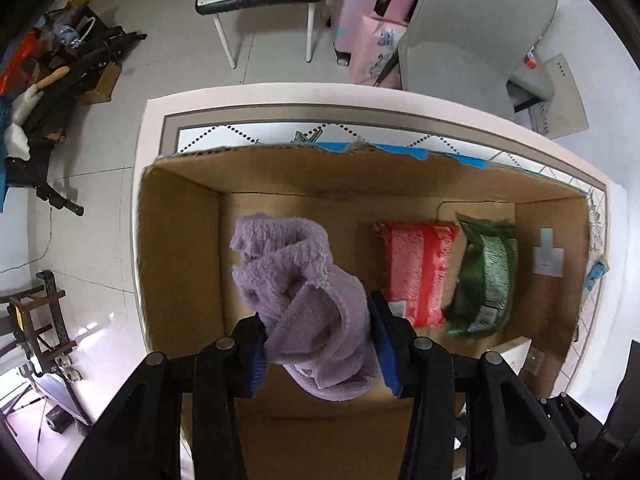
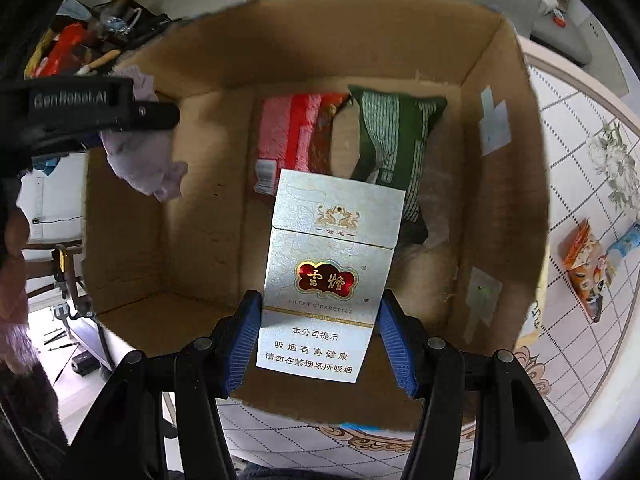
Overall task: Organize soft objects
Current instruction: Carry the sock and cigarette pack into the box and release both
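Observation:
My left gripper (image 1: 320,344) is shut on a fluffy purple cloth (image 1: 304,292) and holds it above the left half of an open cardboard box (image 1: 180,248). On the box floor lie a red towel pack (image 1: 416,272) and a green towel pack (image 1: 488,280), side by side. My right gripper (image 2: 320,340) is shut on a white cigarette pack (image 2: 328,276), held over the near side of the same box (image 2: 500,208). In the right wrist view the left gripper (image 2: 120,120) with the purple cloth (image 2: 140,160) is at the upper left, and the red pack (image 2: 292,136) and green pack (image 2: 396,148) lie beyond.
The box stands on a round patterned table (image 1: 440,108). An orange snack packet (image 2: 588,268) and a blue packet (image 2: 628,240) lie on the table right of the box. A grey chair (image 1: 472,28), a pink suitcase (image 1: 368,20) and floor clutter (image 1: 60,80) are behind.

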A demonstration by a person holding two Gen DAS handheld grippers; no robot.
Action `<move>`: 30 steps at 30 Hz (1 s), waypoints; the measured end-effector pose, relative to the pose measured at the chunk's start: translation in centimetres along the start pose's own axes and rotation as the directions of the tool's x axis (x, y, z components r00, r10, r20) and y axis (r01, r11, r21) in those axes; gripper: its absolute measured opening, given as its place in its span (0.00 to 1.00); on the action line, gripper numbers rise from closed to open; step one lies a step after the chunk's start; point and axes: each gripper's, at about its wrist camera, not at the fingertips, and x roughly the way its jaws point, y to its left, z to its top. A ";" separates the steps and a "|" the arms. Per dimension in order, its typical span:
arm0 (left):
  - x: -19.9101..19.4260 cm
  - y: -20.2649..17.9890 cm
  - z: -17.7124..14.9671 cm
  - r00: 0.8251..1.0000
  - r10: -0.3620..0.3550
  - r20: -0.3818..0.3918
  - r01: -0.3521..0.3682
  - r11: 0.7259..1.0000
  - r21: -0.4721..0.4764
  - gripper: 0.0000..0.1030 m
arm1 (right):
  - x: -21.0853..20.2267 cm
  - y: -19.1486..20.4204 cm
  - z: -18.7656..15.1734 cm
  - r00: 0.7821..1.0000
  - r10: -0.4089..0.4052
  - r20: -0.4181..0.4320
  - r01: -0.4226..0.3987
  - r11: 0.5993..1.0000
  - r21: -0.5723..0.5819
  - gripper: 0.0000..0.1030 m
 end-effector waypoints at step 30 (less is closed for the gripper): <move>-5.0 1.2 -6.6 0.997 -0.049 0.056 0.051 0.998 -0.033 0.95 | -1.5 -0.3 -2.7 0.996 -0.060 0.064 0.061 0.998 -0.008 0.91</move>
